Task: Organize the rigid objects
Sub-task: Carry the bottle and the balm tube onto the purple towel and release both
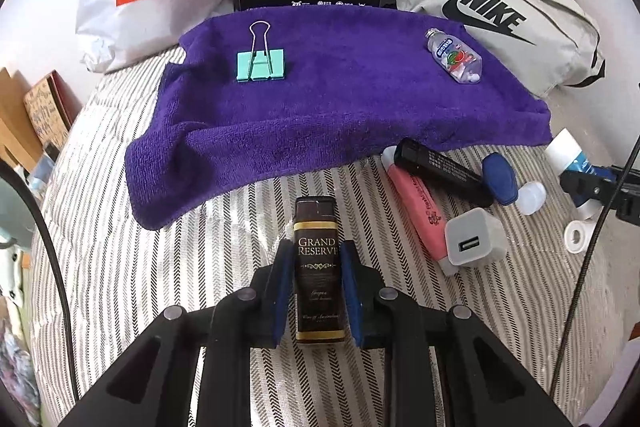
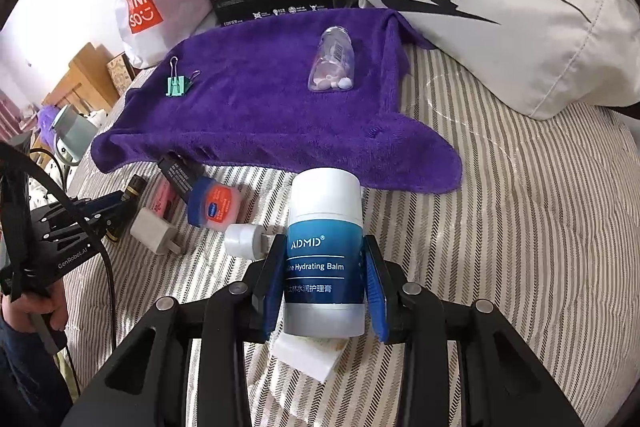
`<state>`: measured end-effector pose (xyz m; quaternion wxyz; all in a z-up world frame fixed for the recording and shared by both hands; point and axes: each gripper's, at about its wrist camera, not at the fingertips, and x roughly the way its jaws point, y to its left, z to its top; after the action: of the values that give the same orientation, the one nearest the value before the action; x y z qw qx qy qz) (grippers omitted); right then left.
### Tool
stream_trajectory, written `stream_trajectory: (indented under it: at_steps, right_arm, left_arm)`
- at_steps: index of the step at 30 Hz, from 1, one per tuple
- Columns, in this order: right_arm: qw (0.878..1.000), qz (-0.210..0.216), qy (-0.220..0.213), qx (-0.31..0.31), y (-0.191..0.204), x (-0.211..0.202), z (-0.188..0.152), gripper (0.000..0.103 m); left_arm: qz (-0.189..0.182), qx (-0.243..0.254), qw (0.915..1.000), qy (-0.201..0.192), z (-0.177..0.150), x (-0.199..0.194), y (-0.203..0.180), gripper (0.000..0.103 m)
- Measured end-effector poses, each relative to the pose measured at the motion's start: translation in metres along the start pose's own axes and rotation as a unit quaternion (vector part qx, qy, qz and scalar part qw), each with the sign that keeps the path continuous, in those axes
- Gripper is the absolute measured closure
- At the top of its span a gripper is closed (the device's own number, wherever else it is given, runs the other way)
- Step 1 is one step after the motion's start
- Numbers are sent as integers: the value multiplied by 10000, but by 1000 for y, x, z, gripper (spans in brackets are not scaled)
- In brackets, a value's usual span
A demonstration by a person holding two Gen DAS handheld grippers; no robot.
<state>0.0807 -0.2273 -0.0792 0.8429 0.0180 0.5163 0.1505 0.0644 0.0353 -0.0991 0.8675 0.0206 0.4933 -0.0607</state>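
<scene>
Left gripper (image 1: 316, 279) clamps the dark Grand Reserve bottle (image 1: 318, 267) lengthwise, cap forward; right gripper (image 2: 324, 279) grips the balm tube (image 2: 326, 251).

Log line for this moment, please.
left gripper: shut on brown bottle | right gripper: shut on balm stick | purple towel: binder clip, clear bottle

Left gripper (image 1: 316, 283), fingers level and pointing forward, blue pads (image 1: 285, 291) clamped on a small dark bottle (image 1: 318, 267). Right gripper (image 2: 325, 283) likewise clamped on a white-and-blue balm jar (image 2: 325, 251). A hand (image 2: 30, 307) grips the left handle.
</scene>
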Motion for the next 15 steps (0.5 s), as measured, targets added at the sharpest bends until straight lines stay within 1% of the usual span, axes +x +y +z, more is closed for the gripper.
stream_trajectory:
  at_steps: [7, 15]
  right_arm:
    - [9999, 54, -124, -95, 5, -9, 10, 67]
    - [9995, 149, -227, -164, 9, -11, 28, 67]
  left_arm:
    - [-85, -104, 9998, -140, 9, -15, 11, 80]
    - [-111, -54, 9992, -367, 35, -27, 11, 80]
